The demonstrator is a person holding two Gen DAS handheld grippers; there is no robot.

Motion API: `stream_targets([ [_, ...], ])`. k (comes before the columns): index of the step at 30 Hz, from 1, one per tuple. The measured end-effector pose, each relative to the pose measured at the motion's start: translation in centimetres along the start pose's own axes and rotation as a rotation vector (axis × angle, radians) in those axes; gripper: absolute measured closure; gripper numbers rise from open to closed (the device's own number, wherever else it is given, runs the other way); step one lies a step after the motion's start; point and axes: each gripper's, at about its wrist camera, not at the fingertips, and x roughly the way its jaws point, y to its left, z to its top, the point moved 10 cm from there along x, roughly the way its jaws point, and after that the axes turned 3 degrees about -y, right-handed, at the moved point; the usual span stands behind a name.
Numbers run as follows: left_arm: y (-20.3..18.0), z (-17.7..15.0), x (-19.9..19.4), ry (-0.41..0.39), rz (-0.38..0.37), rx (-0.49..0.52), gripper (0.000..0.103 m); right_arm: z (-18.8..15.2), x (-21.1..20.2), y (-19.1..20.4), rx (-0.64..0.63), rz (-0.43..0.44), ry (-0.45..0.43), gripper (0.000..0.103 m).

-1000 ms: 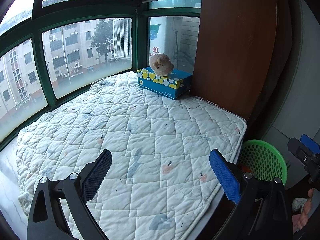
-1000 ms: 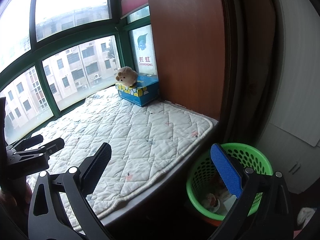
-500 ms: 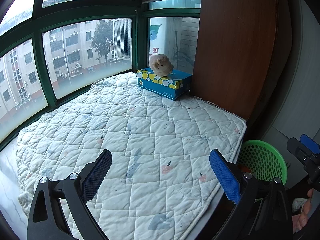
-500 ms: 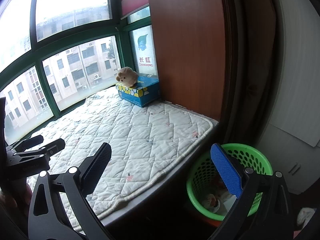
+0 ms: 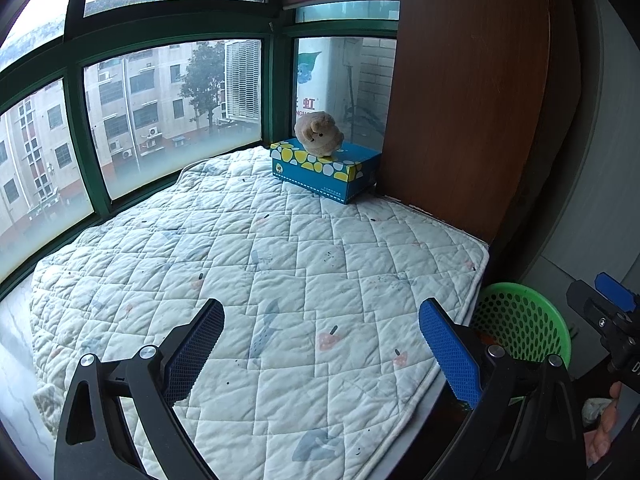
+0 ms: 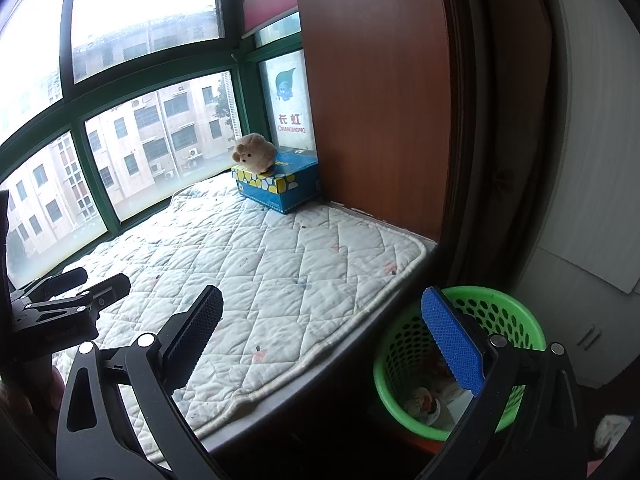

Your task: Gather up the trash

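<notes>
My left gripper [image 5: 320, 348] is wide open with nothing in it, above the white mat [image 5: 260, 264] by the window. I see no trash on the mat, only small dark specks. At the back, a soft toy [image 5: 319, 133] sits on a blue box [image 5: 325, 169] against the wood wall, tucked out of the way. My right gripper [image 6: 322, 344] is wide open too, and holds nothing. It hangs near the green bin [image 6: 516, 320], which stands on the floor just past the mat's edge, easy to drop things into. The trash [image 6: 424, 404] lies inside the bin. I think most of the job is done.
</notes>
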Motion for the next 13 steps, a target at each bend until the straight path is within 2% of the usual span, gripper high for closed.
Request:
stream_targets([
  [13,-0.12,-0.26,0.39,0.015,0.001,-0.002,0.008,-0.22,0.11,0.08,0.006,-0.001,0.006,0.004],
])
